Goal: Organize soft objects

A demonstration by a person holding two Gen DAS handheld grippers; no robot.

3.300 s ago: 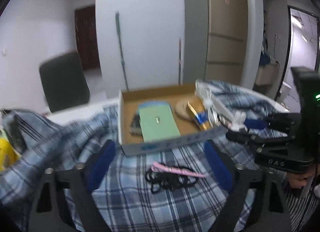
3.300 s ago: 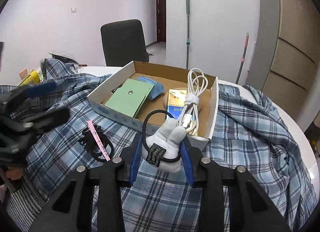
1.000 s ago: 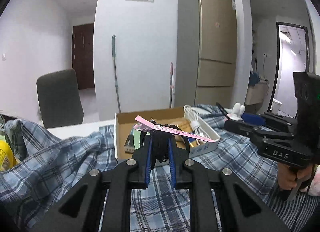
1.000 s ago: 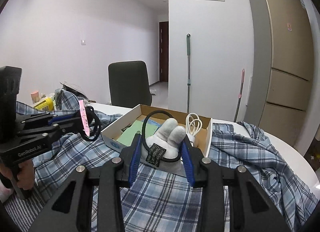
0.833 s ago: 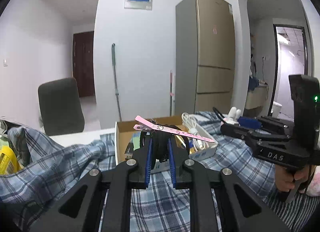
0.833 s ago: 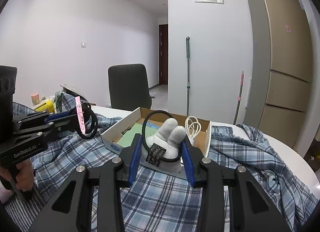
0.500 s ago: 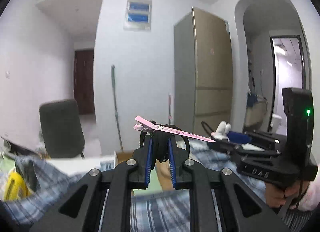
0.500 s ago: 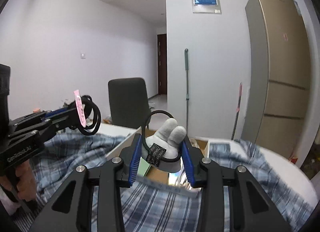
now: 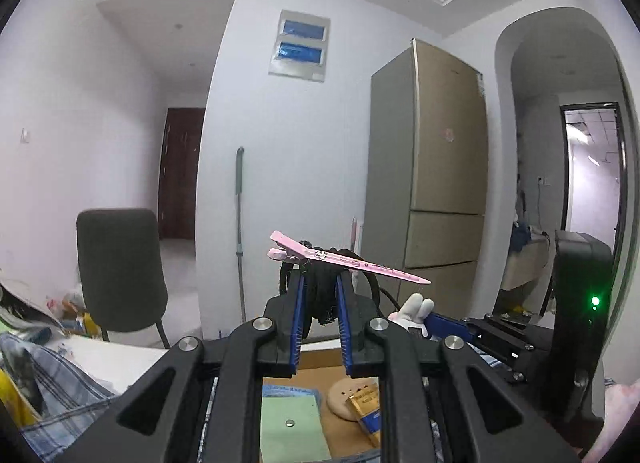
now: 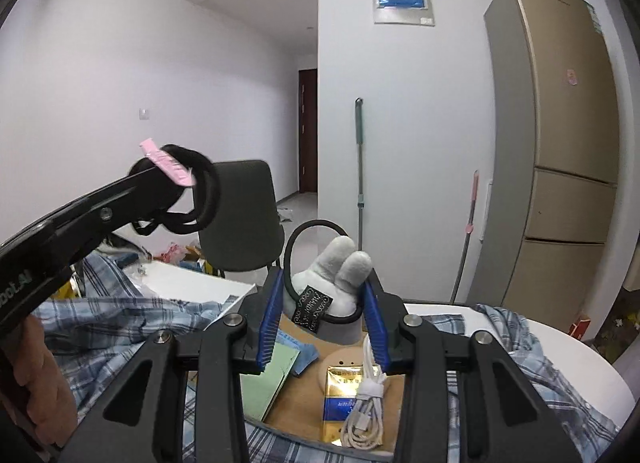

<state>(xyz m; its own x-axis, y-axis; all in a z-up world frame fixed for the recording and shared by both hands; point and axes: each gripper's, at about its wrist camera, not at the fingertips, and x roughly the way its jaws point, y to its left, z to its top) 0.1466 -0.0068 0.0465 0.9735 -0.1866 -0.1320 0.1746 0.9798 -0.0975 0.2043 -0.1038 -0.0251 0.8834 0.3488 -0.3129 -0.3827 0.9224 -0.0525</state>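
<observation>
Both loads ride above the cardboard box (image 10: pixel 298 409): left tongs (image 9: pixel 320 299) clenched on the black hair ties (image 9: pixel 322 295), right tongs (image 10: pixel 322 313) grasping the white plush hair tie (image 10: pixel 340 275); next, lower and release them into the box.

My left gripper (image 9: pixel 320 305) sits left of my right gripper (image 10: pixel 323 315), both raised above the open brown cardboard box (image 10: pixel 298 403). The bundle of black elastic hair ties with a pink clip (image 9: pixel 325 283) is between the left jaws; the white plush toy with a black loop (image 10: pixel 340 275) is between the right. In the box, the pale green flat card (image 10: pixel 268 379) lies left of the coiled white cable (image 10: pixel 366 411). The box rests on blue plaid cloth (image 10: pixel 120 335) over the white round surface (image 10: pixel 576 359). Behind stand the dark grey chair (image 10: pixel 240 215) and, to its right, the tall gold-brown fridge (image 10: pixel 560 151).
</observation>
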